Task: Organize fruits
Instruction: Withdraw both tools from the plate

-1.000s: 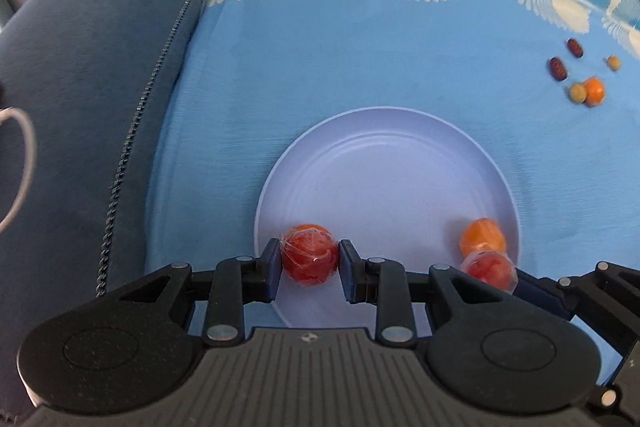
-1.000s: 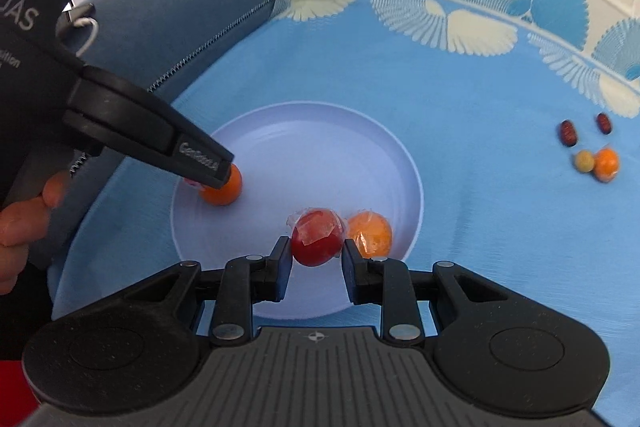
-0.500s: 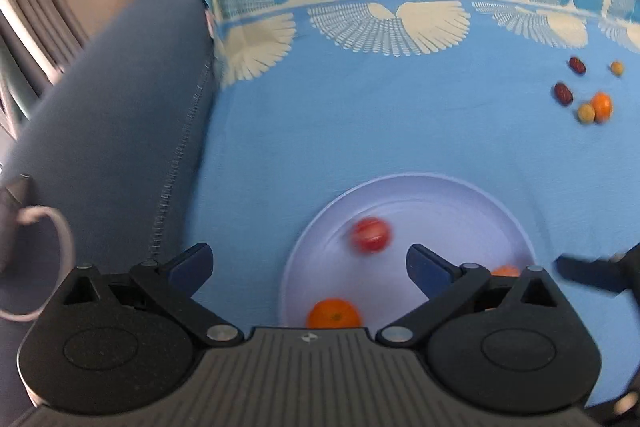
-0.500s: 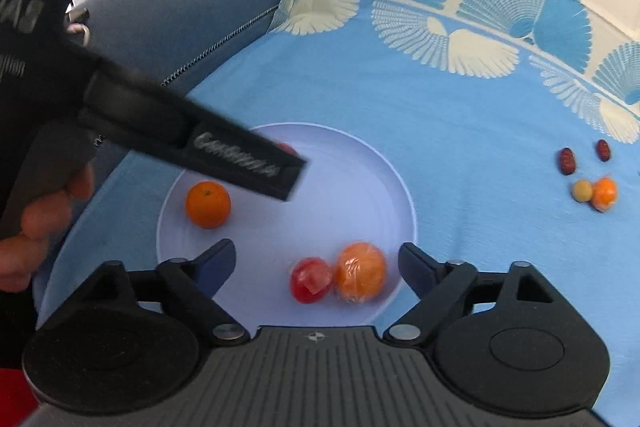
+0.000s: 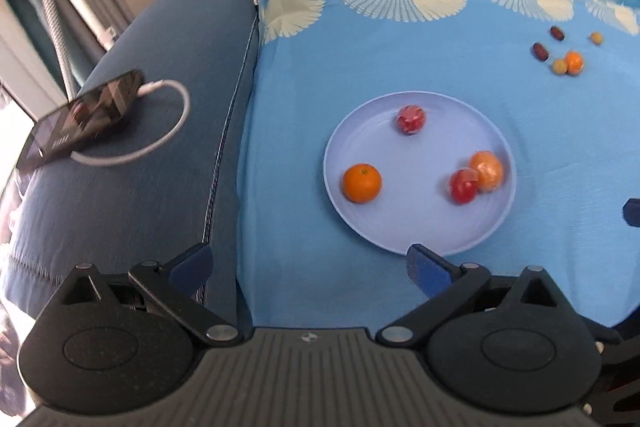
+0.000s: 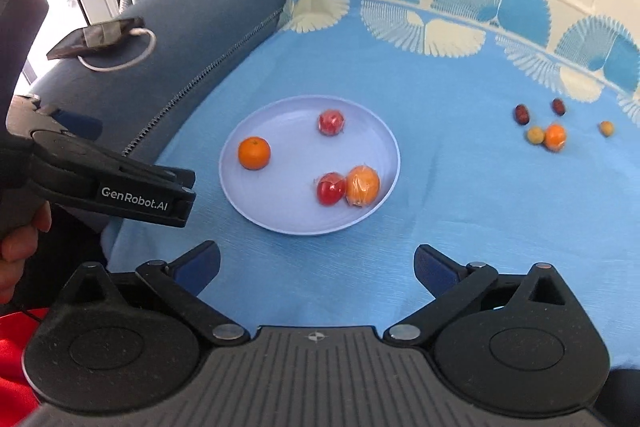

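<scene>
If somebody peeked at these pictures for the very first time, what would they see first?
Probably the pale plate in the middle of the bright blue tablecloth, holding four fruits: a bare orange, two wrapped red ones, and a wrapped orange touching one of them. Then the little cluster of small fruits off to the right on the cloth.

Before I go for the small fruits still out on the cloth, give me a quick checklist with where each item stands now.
1. Left gripper open and empty: ok.
2. Right gripper open and empty: ok.
3. Four fruits sit inside the plate; the wrapped red fruit touches the wrapped orange fruit: ok.
4. Small fruits still on the cloth, not on the plate: not ok.
5. Bare room left on the plate: ok.
6. Small fruits firm enough to pinch: cannot tell.
</scene>
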{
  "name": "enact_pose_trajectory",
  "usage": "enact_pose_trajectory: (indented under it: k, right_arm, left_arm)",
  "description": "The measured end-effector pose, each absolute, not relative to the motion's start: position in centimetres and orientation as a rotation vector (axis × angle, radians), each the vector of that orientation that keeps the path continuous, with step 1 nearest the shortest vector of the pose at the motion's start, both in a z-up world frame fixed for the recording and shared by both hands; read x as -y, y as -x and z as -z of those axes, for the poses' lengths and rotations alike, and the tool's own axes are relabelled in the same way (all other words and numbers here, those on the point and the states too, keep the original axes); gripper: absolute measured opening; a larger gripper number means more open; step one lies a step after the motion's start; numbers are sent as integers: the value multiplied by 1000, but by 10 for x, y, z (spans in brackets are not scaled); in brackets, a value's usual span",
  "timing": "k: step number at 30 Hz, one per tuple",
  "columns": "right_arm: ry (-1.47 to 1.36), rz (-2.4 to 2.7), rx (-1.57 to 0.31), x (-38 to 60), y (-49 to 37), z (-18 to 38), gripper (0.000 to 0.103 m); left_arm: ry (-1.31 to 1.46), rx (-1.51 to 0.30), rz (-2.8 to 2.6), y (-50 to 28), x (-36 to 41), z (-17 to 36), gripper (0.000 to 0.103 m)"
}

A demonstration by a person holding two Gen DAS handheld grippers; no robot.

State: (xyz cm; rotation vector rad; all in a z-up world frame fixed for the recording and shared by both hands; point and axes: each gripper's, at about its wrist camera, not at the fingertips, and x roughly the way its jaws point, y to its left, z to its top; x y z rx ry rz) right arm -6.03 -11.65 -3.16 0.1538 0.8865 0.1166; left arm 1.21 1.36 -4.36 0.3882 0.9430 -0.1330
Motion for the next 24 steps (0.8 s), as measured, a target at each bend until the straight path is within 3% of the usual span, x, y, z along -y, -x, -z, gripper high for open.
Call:
enact_pose_trajectory:
  k: [24]
  right_arm:
    - [-107, -77, -690, 113, 128, -18, 102]
  left_arm:
    - [-358, -822, 148, 55, -12, -10, 103]
